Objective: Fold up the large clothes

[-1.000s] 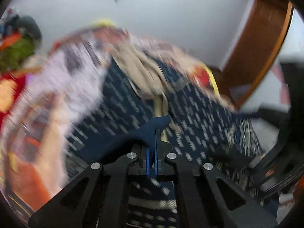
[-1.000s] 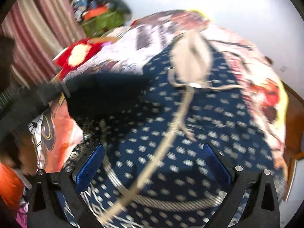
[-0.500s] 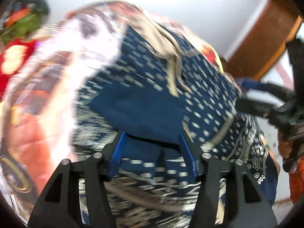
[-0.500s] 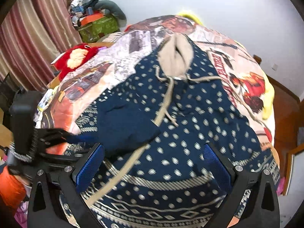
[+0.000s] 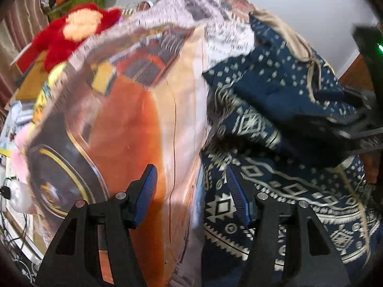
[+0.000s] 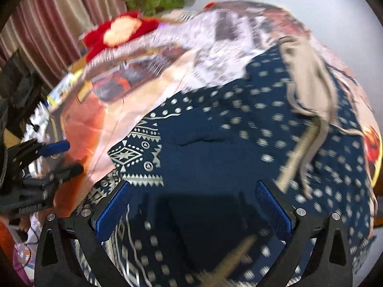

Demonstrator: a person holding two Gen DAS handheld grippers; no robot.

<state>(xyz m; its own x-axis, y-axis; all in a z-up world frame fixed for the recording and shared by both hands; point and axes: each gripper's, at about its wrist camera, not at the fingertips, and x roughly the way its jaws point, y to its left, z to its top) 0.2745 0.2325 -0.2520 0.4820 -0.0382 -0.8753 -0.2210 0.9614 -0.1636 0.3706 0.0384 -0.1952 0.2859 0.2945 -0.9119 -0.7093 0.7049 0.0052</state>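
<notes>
A large navy hooded garment (image 6: 239,143) with white dots, a patterned hem and a beige hood (image 6: 308,71) lies spread on the printed bedspread (image 5: 134,119). One part is folded over onto its middle. My left gripper (image 5: 191,186) is open and empty, above the garment's left edge (image 5: 215,143) where it meets the bedspread. My right gripper (image 6: 191,203) is open and empty, low over the dark folded part. The left gripper also shows at the left edge of the right wrist view (image 6: 57,157). The garment fills the right of the left wrist view (image 5: 287,119).
A red plush toy (image 5: 71,31) lies at the bed's far left, with a green bag (image 6: 155,0) and clutter behind it. Striped curtains (image 6: 47,24) hang on the left. Cables and papers (image 5: 12,191) lie beside the bed. A white wall (image 5: 311,0) stands behind.
My left gripper has let go of the navy cloth, opened, and swung left to the garment's edge. My right gripper has dropped closer to the folded part.
</notes>
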